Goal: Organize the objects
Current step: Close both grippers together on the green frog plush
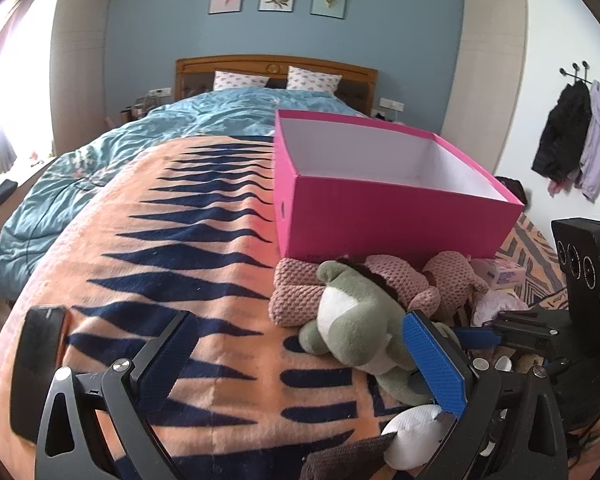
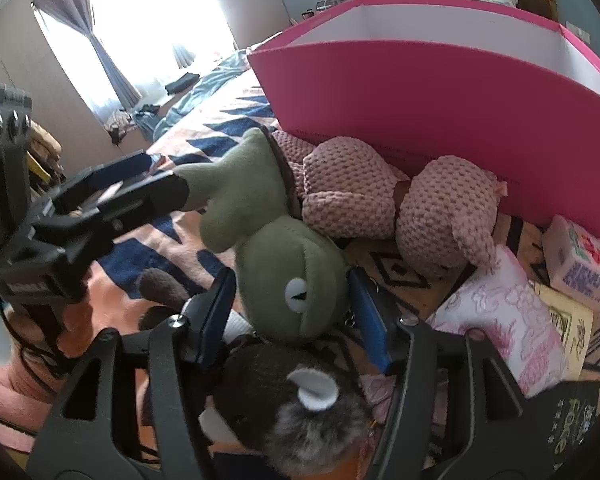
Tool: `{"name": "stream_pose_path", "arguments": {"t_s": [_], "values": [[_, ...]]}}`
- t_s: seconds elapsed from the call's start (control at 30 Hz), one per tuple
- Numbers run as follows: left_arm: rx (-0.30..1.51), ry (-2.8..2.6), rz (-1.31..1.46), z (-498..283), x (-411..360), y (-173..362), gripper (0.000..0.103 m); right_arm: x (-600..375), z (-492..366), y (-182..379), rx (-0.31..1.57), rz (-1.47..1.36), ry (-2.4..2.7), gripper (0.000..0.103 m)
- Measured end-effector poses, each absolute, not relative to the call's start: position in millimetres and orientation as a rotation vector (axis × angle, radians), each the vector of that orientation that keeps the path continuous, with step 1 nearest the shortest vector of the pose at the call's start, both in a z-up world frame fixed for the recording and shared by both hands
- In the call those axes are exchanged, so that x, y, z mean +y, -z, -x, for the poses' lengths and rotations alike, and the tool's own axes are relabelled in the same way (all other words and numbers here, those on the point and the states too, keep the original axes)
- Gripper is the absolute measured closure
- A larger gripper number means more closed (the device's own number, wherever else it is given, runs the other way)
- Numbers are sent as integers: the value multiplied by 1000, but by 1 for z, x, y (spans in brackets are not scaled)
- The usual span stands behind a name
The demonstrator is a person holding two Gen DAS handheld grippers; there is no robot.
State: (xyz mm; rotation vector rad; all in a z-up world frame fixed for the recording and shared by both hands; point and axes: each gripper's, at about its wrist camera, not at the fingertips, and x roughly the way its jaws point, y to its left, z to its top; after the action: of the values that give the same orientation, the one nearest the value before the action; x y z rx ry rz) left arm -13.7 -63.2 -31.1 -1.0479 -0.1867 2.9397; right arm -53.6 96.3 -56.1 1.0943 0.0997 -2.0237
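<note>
Two handheld grippers work over a bed (image 1: 204, 240) covered by an orange blanket with dark blue zigzags. A pink box (image 1: 396, 212), open and empty as far as its white inside shows, stands on the blanket toward the bed's right side, with its long wall facing the person. Just in front of that wall lies a heap of soft toys: a green frog plush (image 2: 288, 280), a pink knitted plush (image 2: 380, 200) touching the box wall, and a dark furry plush (image 2: 296, 404) nearest the foot of the bed. Beside them, near the bed's right edge, sit a pink patterned packet (image 2: 512, 320) and a small printed carton (image 2: 580, 268). The right gripper (image 2: 292, 312) has its blue fingers spread wide on either side of the frog's head, not yet squeezing it. The left gripper (image 1: 296, 364) is also spread wide; one blue finger (image 1: 436, 364) lies against the frog's body, and nothing sits between the pair. A black phone (image 1: 36, 368) rests by the bed's left edge. To do this step well, the right fingers should probably close around the head's widest part, pressing firmly enough that the soft stuffing does not slip out. The left gripper should stay off the frog's leg so the lift over the box wall goes freely.
</note>
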Motion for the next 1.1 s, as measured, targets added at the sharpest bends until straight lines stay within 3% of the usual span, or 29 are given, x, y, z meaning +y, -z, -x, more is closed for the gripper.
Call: {"name": "stream_pose_path", "arguments": {"t_s": [0.13,0.5,0.67,0.87,1.1], "values": [[-191,-2860,1043,21,-60,29,2,97,52,51,163,-1047,2044,50],[-221,-2559,1048,33,-31,31,26,117,40,18,342,-873,2106,53],[-224,-2483,1065,34,-22,35,27,129,43,15,313,-864,2105,53],[-184,-2439,1091,40,-10,43,46,151,52,22,215,-921,2089,53],[-152,-2445,1092,37,-5,42,47,172,48,29,81,-968,2106,47]]}}
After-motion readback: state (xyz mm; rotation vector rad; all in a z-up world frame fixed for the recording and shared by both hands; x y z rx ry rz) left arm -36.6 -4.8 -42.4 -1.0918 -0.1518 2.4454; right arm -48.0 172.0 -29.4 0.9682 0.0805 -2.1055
